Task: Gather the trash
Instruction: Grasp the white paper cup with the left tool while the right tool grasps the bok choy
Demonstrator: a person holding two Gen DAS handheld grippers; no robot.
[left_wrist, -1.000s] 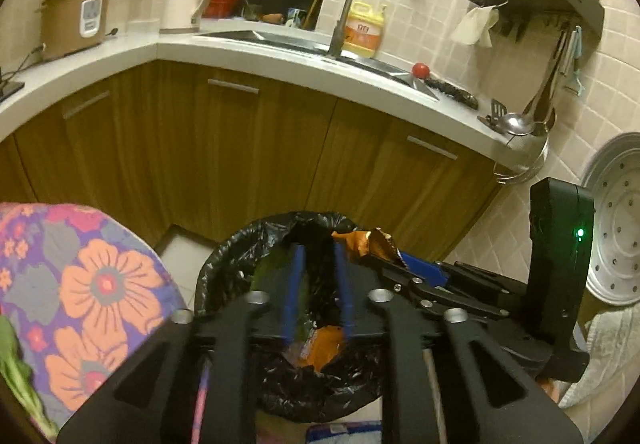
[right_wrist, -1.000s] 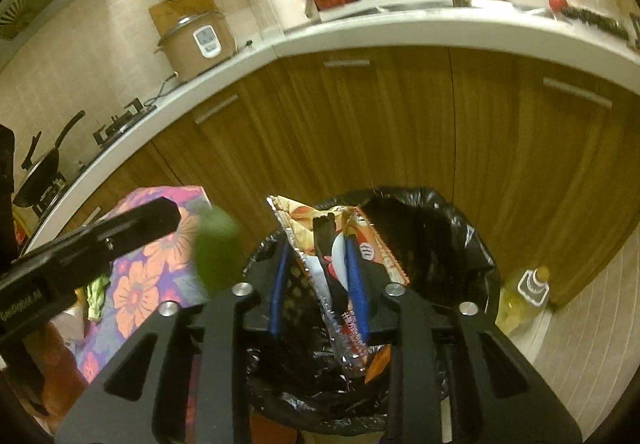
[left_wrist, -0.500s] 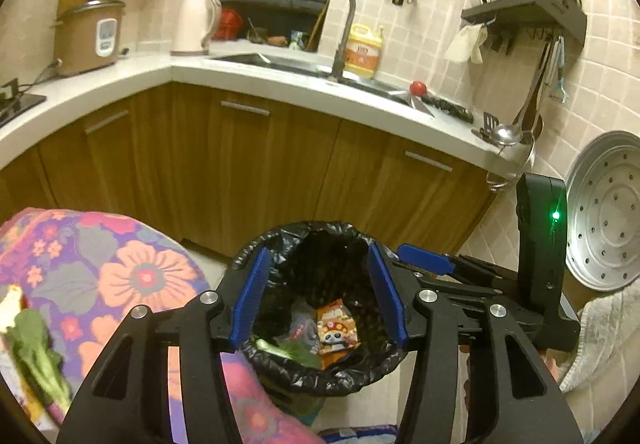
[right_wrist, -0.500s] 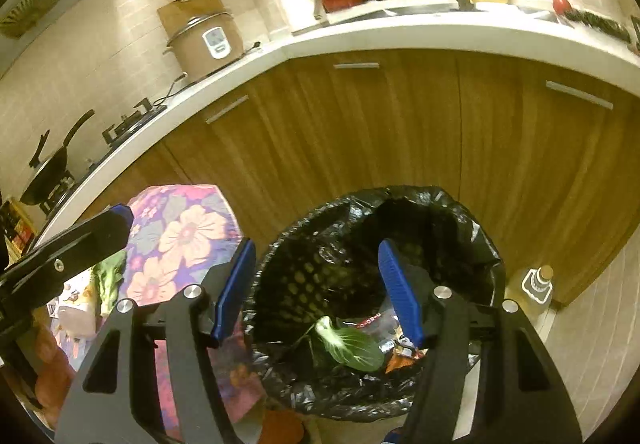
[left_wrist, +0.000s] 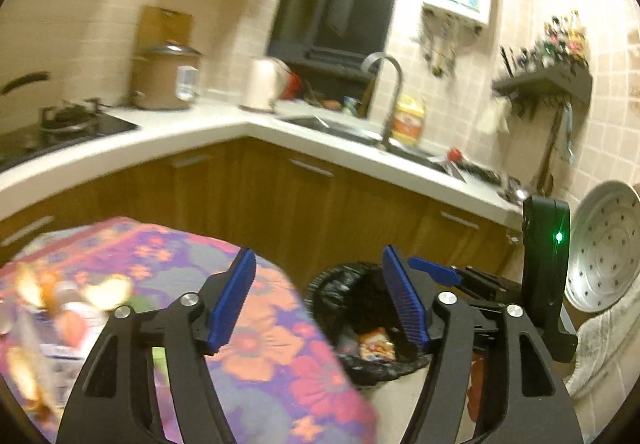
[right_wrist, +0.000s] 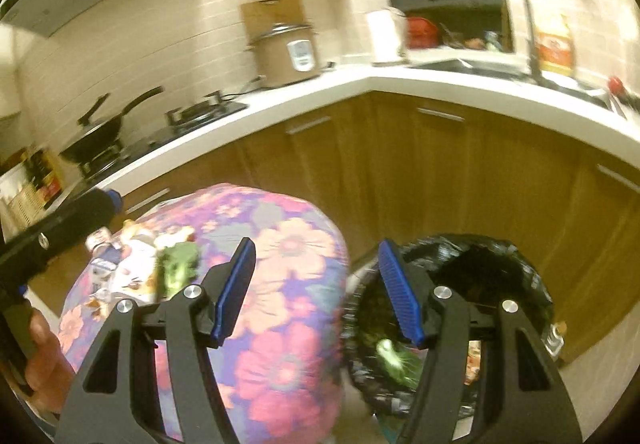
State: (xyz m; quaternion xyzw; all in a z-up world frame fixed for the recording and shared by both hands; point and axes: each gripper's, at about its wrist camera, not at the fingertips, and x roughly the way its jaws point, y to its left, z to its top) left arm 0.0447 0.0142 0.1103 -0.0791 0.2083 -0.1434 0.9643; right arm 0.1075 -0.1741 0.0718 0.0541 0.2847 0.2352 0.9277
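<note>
Left gripper point(left_wrist: 316, 298) has its jaws spread, nothing between the blue pads point(left_wrist: 234, 298); they have just been opening wider. Right gripper point(right_wrist: 316, 290) is also released and empty, its jaws having just been opening, pads point(right_wrist: 236, 286) apart with only the background showing between them. The bin point(left_wrist: 340, 296), lined with a black bag, stands on the floor in front of the wooden cabinets point(left_wrist: 280, 196), just beside the floral cloth point(left_wrist: 264, 348), to its right in both views. Inside the bin, an orange snack wrapper point(left_wrist: 376, 344) shows in the left wrist view and a green leaf point(right_wrist: 394, 354) in the right wrist view. More trash point(right_wrist: 140, 264) lies on the floral cloth: blurred wrappers and a green leafy scrap point(right_wrist: 178, 264), left of both grippers' open fingers. In the right wrist view the left gripper's black body crosses the left edge, with a hand point(right_wrist: 44, 356) under it. White countertop point(right_wrist: 440, 84) runs along the back with a rice cooker point(right_wrist: 288, 52), a faucet point(right_wrist: 516, 4) and a stove with a pan point(right_wrist: 100, 128). Small bottle point(right_wrist: 556, 338) stands on the floor just right of the bin. Both views are motion-blurred.
</note>
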